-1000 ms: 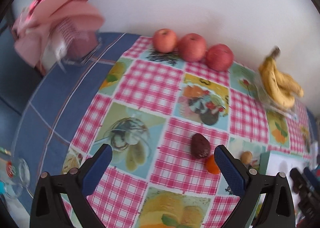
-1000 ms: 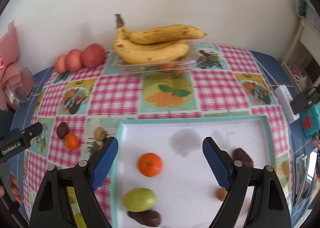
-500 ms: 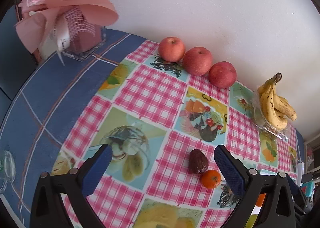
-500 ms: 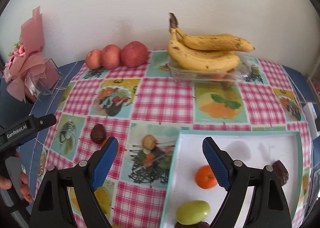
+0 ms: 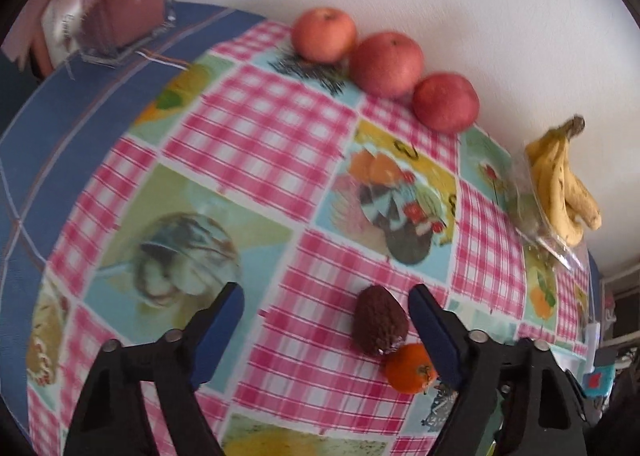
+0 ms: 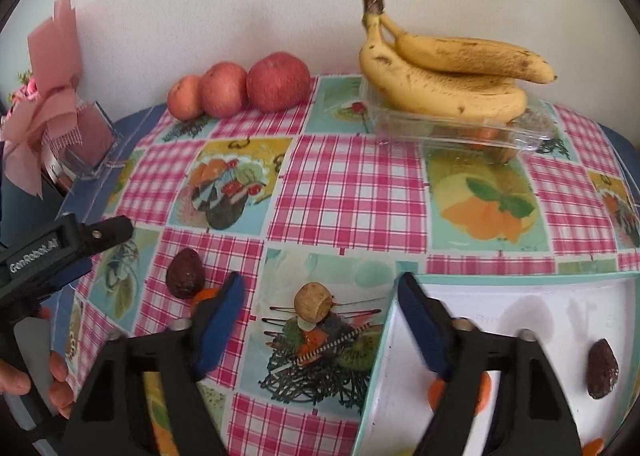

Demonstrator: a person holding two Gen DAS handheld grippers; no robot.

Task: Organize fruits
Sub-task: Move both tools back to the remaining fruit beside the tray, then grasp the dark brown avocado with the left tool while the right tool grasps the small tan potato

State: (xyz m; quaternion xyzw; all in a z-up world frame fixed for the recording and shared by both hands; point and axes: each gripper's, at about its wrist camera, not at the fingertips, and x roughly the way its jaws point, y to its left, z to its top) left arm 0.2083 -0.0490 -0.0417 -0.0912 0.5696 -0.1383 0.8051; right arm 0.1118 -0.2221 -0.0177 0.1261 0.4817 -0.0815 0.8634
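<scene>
Dark fruit: a dark brown, rough-skinned fruit [image 5: 380,321] lay on the checked tablecloth [image 5: 256,144], lower centre-right of the left wrist view; in the right wrist view it sat at lower left.
Long axis: ran from upper left to lower right in the left wrist view, narrow end uppermost.
Neighbour: a small orange fruit [image 5: 411,368] touched its lower right end and lay partly under the right-hand finger of the left gripper.
Key relation: the dark fruit lay inside the gap of the left gripper [image 5: 326,330], hard against the right-hand finger and well apart from the left-hand one; judged, the gripper needs shifting toward frame right to centre it.
Left gripper: jaws closing, pads not on the fruit; nothing clamped.
Nearer hand: left, judged; the dark fruit lay outside the right gripper's gap, to its left.
Right gripper: right gripper [image 6: 320,314] jaws closing, nothing clamped; a small tan round fruit [image 6: 313,301] lay ahead between the fingers, untouched.
Tray: white tray with teal rim [image 6: 520,277], lower right of the right wrist view, held another dark fruit [image 6: 602,369].
Background: three apples [image 5: 386,64] and bananas [image 6: 444,68] along the wall at top.
</scene>
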